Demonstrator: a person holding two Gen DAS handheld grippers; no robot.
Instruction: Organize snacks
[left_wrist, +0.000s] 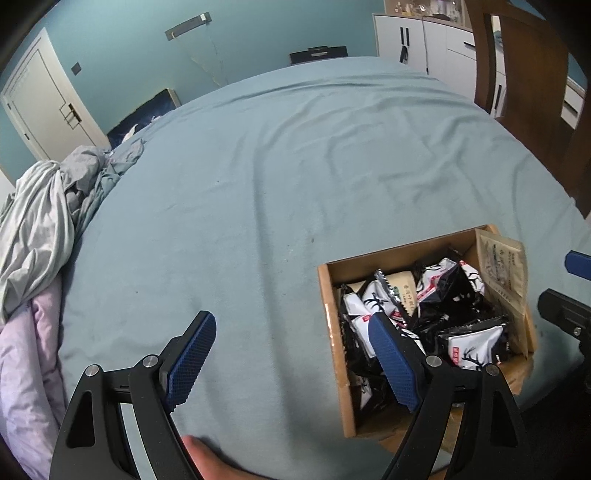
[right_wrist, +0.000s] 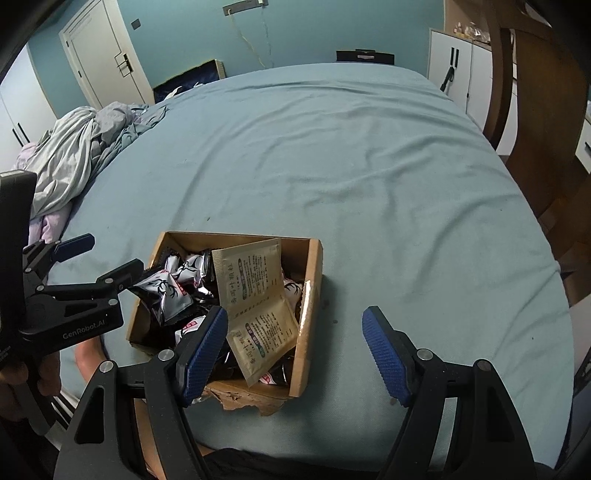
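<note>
An open cardboard box (left_wrist: 334, 332) (right_wrist: 314, 280) sits on the blue bed sheet near the front edge. It holds several black-and-white snack packets (left_wrist: 469, 347) (right_wrist: 173, 291) and tan paper sachets (left_wrist: 506, 266) (right_wrist: 251, 277). My left gripper (left_wrist: 291, 347) is open and empty; its right finger hangs over the box's left side. In the right wrist view it (right_wrist: 99, 254) shows left of the box. My right gripper (right_wrist: 295, 347) is open and empty, above the box's near right corner, its left finger over the packets.
The bed sheet (left_wrist: 295, 166) stretches far ahead. A heap of crumpled bedding (left_wrist: 44, 221) lies at the left edge. A wooden frame (left_wrist: 535, 92) stands at the right. A door (right_wrist: 103, 55) and white cabinets (right_wrist: 461, 66) are behind the bed.
</note>
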